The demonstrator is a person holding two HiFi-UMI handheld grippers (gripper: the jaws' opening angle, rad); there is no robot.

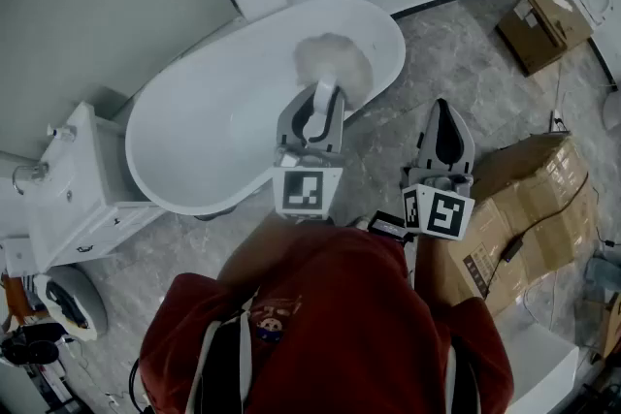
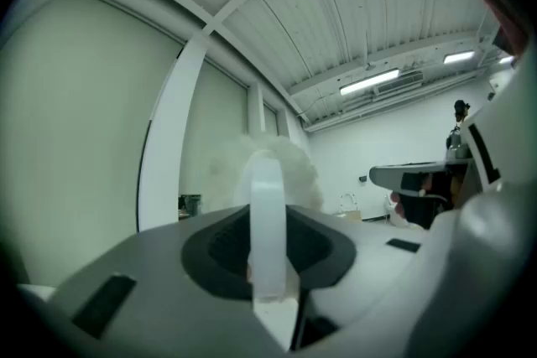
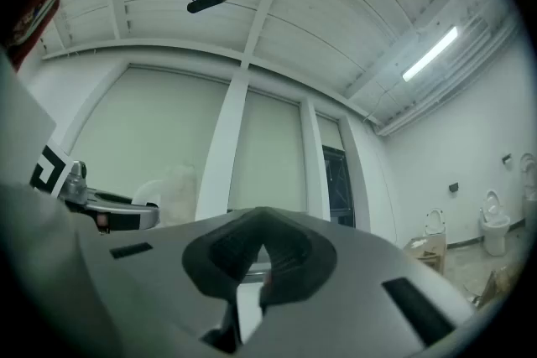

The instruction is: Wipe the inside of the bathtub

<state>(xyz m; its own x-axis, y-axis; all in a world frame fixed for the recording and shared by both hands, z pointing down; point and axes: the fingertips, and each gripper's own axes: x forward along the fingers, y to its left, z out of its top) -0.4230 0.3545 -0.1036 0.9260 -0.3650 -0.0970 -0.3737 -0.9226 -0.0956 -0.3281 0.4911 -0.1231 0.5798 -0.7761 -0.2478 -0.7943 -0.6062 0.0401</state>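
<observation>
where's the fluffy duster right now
Head view, centre: the fluffy white duster is clamped by its handle in the left tongs, showing over the right end of the white bathtub.

The bathtub point(image 1: 209, 126) is standing on the floor point(image 1: 456, 63), between a cabinet point(image 1: 78, 199) at its left and cardboard boxes point(image 1: 529, 199) off to its right. The left hand-held gripper point(image 1: 323, 102) is hovering over the tub's right end, clamping a duster point(image 1: 335, 63) that is reaching ahead over the basin. The right hand-held gripper point(image 1: 443, 126) is hanging outside the tub, just left of the boxes. Another box point(image 1: 543, 19) is lying farther back.
</observation>
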